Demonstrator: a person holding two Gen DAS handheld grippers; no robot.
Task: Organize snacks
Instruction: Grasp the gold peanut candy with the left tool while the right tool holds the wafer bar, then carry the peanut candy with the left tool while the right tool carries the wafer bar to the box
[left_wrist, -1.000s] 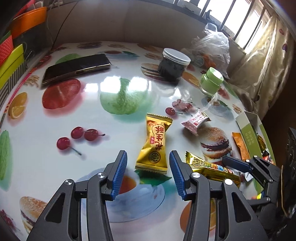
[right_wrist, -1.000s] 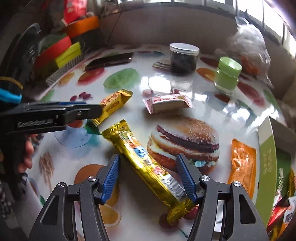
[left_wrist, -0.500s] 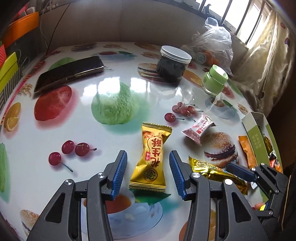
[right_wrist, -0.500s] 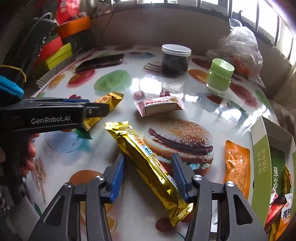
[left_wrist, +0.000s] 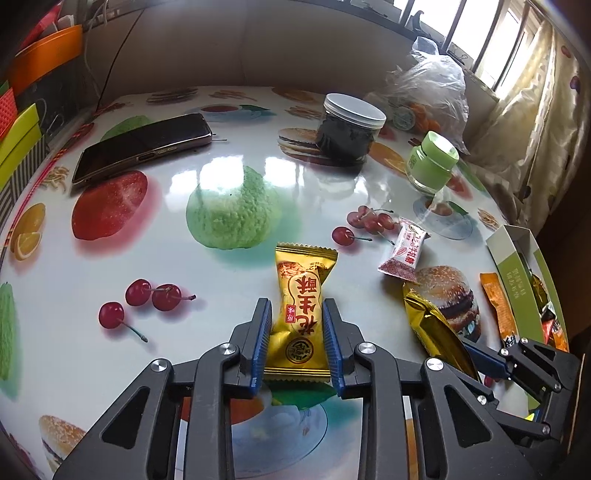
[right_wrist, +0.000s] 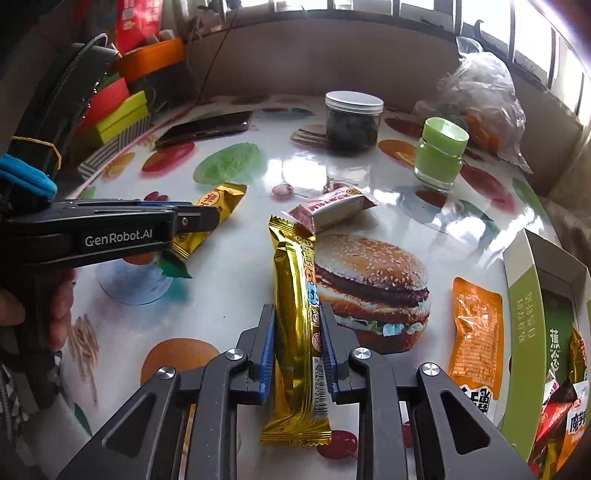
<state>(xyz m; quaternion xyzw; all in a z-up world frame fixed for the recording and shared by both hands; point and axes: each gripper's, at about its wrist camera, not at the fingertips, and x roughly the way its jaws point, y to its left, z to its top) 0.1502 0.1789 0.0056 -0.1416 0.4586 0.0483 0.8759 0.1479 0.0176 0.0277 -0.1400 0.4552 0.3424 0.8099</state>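
The worktop (left_wrist: 229, 177), printed with fruit and burgers, carries everything; at its 3 o'clock edge stands the open green box (right_wrist: 524, 295), already holding some packets, so I judge it is the place where the snacks go. At 12 o'clock are a plastic bag (left_wrist: 428, 92), a dark jar (left_wrist: 349, 129), a phone (left_wrist: 144, 149) and a small green-lidded jar (left_wrist: 432, 162), all well apart from the work.

The right gripper (right_wrist: 297, 345) has just been closing, and its fingers are now clamped on the long gold bar (right_wrist: 295, 314), low on its length, so the free end points to 12 o'clock. The left gripper (left_wrist: 297, 341) has also just been closing; its fingers press both sides of the yellow candy packet (left_wrist: 301, 314), which lies flat with its top toward 12 o'clock.

Between the bar and the box lie the orange sachet (right_wrist: 476, 332) and, near the bar's far tip, a small pink-white packet (right_wrist: 332, 210); I think both could be brushed on the way.
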